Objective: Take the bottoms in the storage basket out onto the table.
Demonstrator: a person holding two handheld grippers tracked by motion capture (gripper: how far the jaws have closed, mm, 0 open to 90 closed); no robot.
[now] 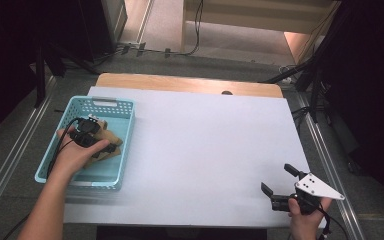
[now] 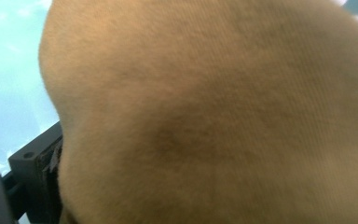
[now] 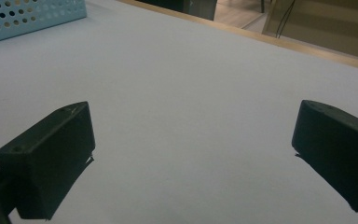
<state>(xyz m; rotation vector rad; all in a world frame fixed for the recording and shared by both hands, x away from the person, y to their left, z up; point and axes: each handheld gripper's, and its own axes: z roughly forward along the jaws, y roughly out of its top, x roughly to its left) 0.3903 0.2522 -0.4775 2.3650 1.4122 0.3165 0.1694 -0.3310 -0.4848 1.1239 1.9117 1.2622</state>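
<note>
The left gripper [image 1: 101, 146] is down inside the light blue basket [image 1: 125, 107] at the left of the surface [image 1: 205, 145], set on a tan, soft-looking plush thing [image 1: 111, 138] that lies on the basket floor; judging by that reach, the work in hand is taking the plush thing up from the basket or setting it down there; in the left gripper view the tan fabric [image 2: 205, 116] presses right up to the camera with one black jaw at its lower left edge, so the jaws seem closed on it, though the far jaw is hidden; the right gripper [image 1: 279, 182] waits near the right front corner, well apart from the basket, probably kept clear; its jaws stand wide apart over bare surface, holding and touching nothing.
</note>
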